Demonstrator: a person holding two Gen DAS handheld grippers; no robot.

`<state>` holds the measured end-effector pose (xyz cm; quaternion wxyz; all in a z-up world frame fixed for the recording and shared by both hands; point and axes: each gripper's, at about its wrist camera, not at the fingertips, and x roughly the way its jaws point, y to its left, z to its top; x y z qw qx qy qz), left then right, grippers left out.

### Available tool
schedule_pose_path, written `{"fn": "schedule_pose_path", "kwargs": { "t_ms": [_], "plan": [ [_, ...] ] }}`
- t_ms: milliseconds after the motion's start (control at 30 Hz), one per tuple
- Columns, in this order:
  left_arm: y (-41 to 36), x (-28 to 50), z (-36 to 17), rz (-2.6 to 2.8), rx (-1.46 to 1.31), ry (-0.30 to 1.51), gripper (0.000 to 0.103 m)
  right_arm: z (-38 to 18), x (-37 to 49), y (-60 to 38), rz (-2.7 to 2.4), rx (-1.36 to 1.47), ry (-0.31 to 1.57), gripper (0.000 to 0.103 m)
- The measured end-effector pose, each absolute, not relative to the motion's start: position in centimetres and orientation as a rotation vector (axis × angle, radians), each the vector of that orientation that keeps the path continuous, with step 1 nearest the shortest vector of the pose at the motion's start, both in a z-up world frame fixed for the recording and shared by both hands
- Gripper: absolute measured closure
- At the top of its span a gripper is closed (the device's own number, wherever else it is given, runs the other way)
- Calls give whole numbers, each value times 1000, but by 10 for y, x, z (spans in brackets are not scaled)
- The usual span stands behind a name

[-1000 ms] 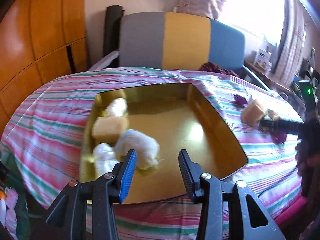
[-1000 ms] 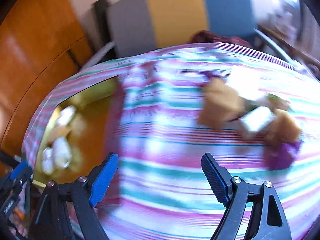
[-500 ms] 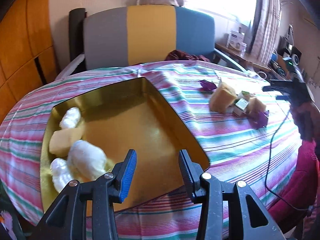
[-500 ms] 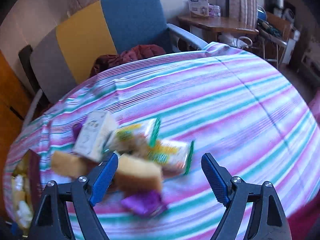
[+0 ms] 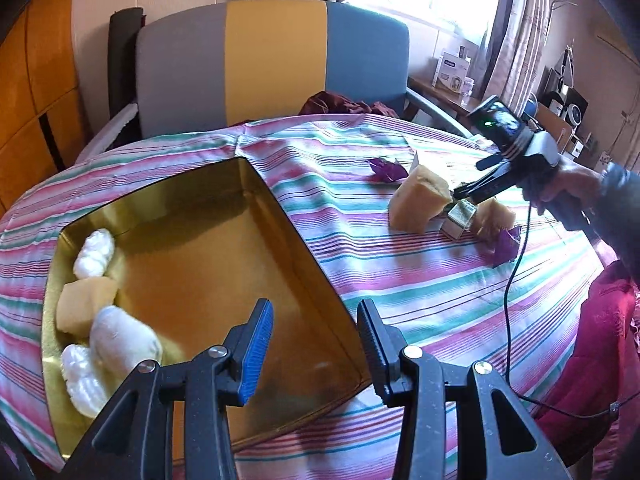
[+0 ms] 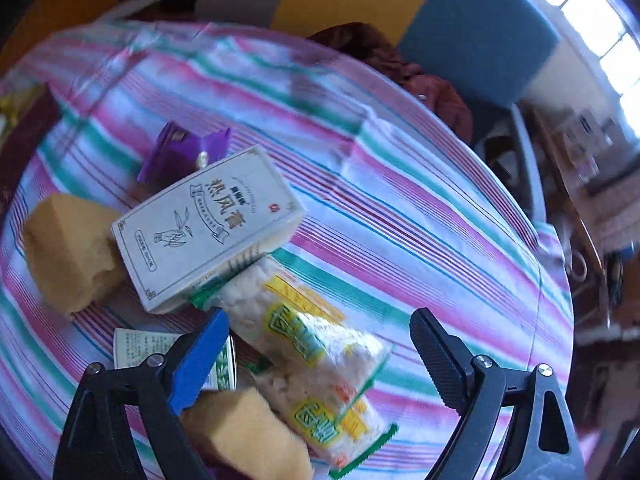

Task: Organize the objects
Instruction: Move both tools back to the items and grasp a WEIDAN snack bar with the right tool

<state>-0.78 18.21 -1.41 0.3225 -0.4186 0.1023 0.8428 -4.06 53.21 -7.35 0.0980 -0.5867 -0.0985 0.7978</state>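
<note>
A gold tray [image 5: 304,256] lies on the striped tablecloth and holds white puffy pieces [image 5: 120,340] and a tan sponge [image 5: 82,304] at its left end. My left gripper [image 5: 314,352] is open and empty over the tray's near right part. My right gripper [image 6: 320,360] is open, low over a pile: snack packets [image 6: 316,344], a white printed box [image 6: 208,224], tan sponges [image 6: 68,248], a purple wrapper [image 6: 180,152]. The right gripper [image 5: 460,194] also shows in the left wrist view, beside a tan sponge [image 5: 416,204].
A grey, yellow and blue chair [image 5: 272,68] stands behind the table with a dark red cloth [image 5: 344,104] on its seat. A black cable [image 5: 516,280] trails over the table's right side. A desk with boxes [image 5: 452,72] is at the far right.
My right gripper has come down closer over the pile, so the packets now lie between its fingers. The left gripper stays open and has shifted slightly over the tray.
</note>
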Motion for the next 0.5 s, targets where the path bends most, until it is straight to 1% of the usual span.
{"fn": "schedule_pose_path", "kwargs": {
  "t_ms": [33, 100, 133, 167, 233, 267, 300, 400, 467, 500],
  "plan": [
    [185, -9, -14, 2207, -1101, 267, 59, -77, -45, 531, 2360, -1766, -307, 8],
    [191, -11, -14, 2198, -1100, 275, 59, -86, -52, 531, 2347, -1818, -323, 8],
    [193, -11, -14, 2194, -1096, 277, 59, -89, -54, 532, 2345, -1842, -309, 13],
    [195, -11, -13, 2191, -1092, 277, 59, -93, -55, 533, 2345, -1873, -274, 29],
    [200, -10, -11, 2182, -1081, 279, 59, -94, -51, 532, 2353, -1885, -221, 39],
    [202, -10, -11, 2177, -1079, 281, 59, -93, -46, 531, 2369, -1880, -195, 48],
    [205, -9, -11, 2168, -1076, 281, 59, -92, -41, 530, 2375, -1881, -164, 52],
    [213, -7, -11, 2149, -1064, 294, 59, -88, -17, 523, 2375, -1855, -116, 55],
    [220, -6, -11, 2137, -1055, 298, 59, -85, 3, 518, 2380, -1825, -41, 59],
    [224, -5, -10, 2131, -1054, 298, 59, -84, 11, 516, 2382, -1813, -1, 60]
  ]
}}
